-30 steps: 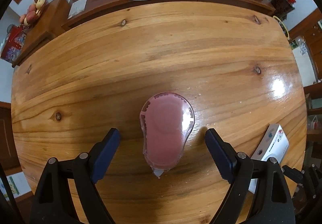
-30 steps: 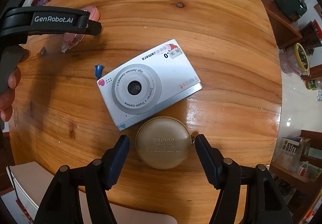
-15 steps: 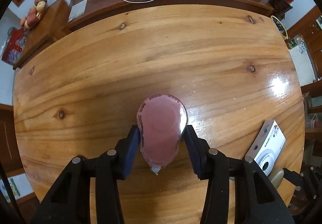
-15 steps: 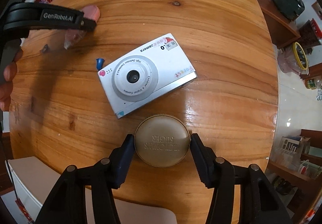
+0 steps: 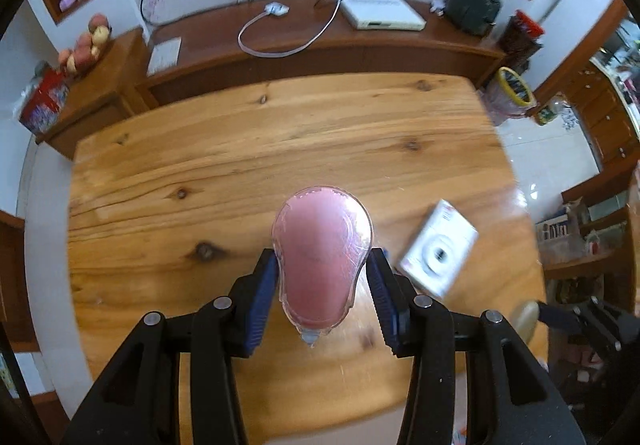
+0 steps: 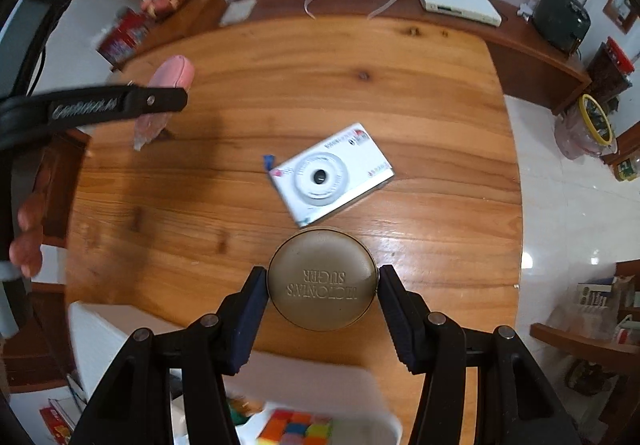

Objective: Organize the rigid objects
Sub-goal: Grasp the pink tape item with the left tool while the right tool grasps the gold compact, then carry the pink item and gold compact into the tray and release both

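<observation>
Pink translucent plastic correction-tape dispenser (image 5: pixel 323 257): in the left wrist view it is pinched between the blue pads of the left gripper (image 5: pixel 323 297) and held clear above the glossy wooden table (image 5: pixel 248 165). A white compact toy camera (image 5: pixel 438 249) is seen lying on the table at 3 o'clock of it.

Right wrist view: a round bronze metal tin with embossed lettering (image 6: pixel 322 279) is clamped by the right gripper (image 6: pixel 322 285), off the table. The camera lies at 12 o'clock of the tin. A white bin holding a colourful cube (image 6: pixel 296 427) is seen at 6 o'clock.
</observation>
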Available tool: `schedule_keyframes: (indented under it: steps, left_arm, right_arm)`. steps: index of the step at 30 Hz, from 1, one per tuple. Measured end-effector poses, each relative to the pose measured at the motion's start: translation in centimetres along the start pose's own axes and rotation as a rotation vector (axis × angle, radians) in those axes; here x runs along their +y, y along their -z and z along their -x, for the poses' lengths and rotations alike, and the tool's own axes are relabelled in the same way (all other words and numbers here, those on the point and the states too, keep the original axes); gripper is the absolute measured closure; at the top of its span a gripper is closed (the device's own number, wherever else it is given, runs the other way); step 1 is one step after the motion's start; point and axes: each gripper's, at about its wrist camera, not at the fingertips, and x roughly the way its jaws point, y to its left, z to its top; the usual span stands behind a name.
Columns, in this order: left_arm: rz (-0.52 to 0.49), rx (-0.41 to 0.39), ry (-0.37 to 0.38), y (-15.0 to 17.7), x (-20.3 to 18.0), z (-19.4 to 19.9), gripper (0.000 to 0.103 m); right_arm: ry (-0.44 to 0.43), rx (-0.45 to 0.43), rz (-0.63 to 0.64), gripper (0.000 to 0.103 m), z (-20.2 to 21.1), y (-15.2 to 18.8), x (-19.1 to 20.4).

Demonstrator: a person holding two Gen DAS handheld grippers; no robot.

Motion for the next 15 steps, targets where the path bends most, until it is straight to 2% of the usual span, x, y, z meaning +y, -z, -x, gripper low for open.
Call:
schedule_keyframes:
  steps: [5,10,15]
  left_arm:
    - [-0.044,-0.034,0.027,3.6,-1.6,5.2,0.054]
    - [-0.049,-0.050,0.064,7.7,-3.1,8.4,0.054]
    - [-0.058,-0.069,0.028,12.0,-4.7,9.8,0.054]
  right_arm:
    - [-0.051,-0.076,0.017,0.047,4.3,2.2,1.4]
    - [-0.080,-0.134,0.035,0.047,7.7,5.9,2.5]
    - [-0.086,-0.154,0.048,0.047,9.3,9.6,2.7]
